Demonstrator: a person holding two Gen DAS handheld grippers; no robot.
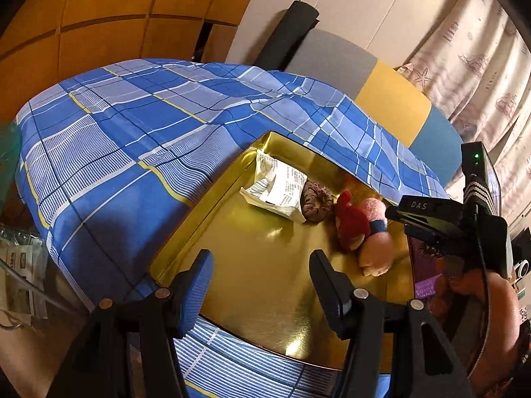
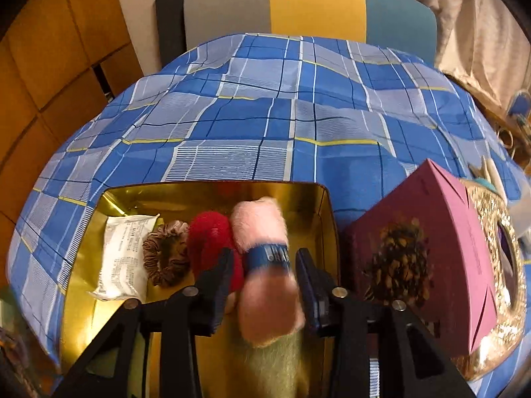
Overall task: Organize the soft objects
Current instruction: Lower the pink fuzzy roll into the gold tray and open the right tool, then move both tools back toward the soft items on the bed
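A gold tray (image 1: 186,232) (image 2: 212,187) lies on a blue plaid cloth. It holds a white printed packet (image 1: 282,185) (image 2: 124,258), a brown scrunchie (image 1: 315,200) (image 2: 166,255), a red fluffy piece (image 1: 351,222) (image 2: 209,235) and a pink fluffy roll with a blue band (image 1: 375,248) (image 2: 262,222). My right gripper (image 2: 264,253) straddles the pink roll with its jaws apart. A sliver of gold shows beside the right finger, so the pads are not pressing. My left gripper (image 1: 260,258) hangs open over the tray's bare near part with nothing between its fingers.
A maroon box (image 2: 415,248) stands right of the tray, with an ornate gold frame (image 2: 497,265) beyond it. A grey, yellow and blue headboard (image 2: 315,3), a curtain (image 1: 481,66) and wooden cabinets (image 1: 99,16) ring the bed. A hand (image 1: 481,298) holds the right tool.
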